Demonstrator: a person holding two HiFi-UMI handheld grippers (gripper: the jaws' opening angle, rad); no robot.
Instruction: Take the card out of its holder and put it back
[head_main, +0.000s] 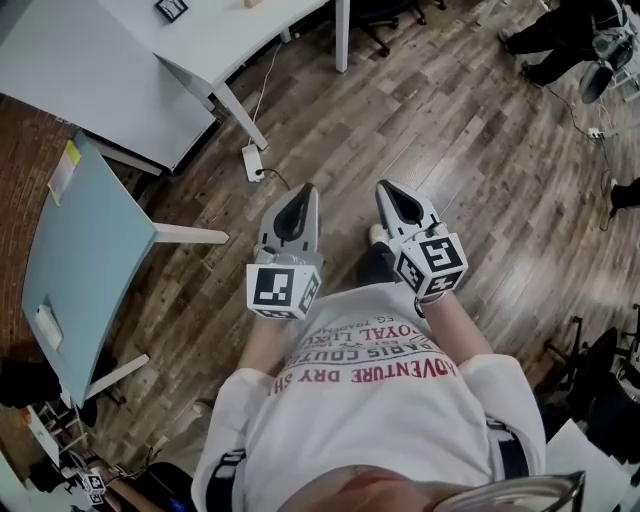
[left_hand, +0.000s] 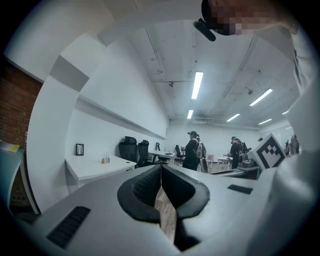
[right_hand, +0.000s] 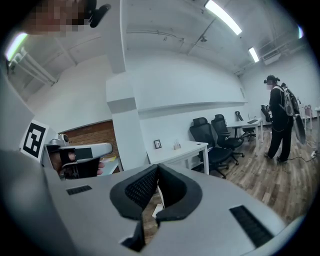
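Close to the person's chest, the left claw (head_main: 300, 195) and the right claw (head_main: 390, 192) are each pressed together with nothing between them, over the wooden floor (head_main: 450, 130). Off to the left, a blue-grey worktop (head_main: 90, 260) carries a small pale flat thing (head_main: 47, 327) by its near left edge. It may be the card holder, but it is too small to tell, as is any card in it. A yellow pad (head_main: 65, 168) lies at the far edge.

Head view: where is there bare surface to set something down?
The pale blue table is bare between the yellow pad at its far corner and the small white item by its near edge. The white desk beyond is mostly bare. Crowded: the floor clutter at lower left.
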